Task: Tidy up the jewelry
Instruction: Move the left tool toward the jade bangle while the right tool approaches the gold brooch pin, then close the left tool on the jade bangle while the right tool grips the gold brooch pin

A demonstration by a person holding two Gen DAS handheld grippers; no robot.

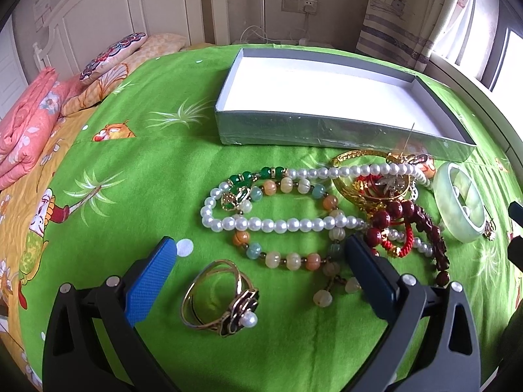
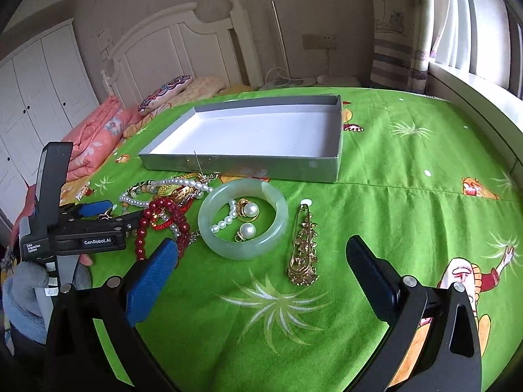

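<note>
The left wrist camera sits low over the green bedspread (image 1: 130,137), looking forward between its own fingers, close to the gold ring (image 1: 219,295) and the pearl necklace (image 1: 278,225), with the grey box (image 1: 327,130) beyond. The right wrist camera stands higher and further right, facing the same box (image 2: 248,166) and headboard (image 2: 183,42). Both views share the box, the jade bangle (image 1: 464,202) (image 2: 243,219) and the jewelry heap; the right view also shows the left gripper (image 2: 108,212).
</note>
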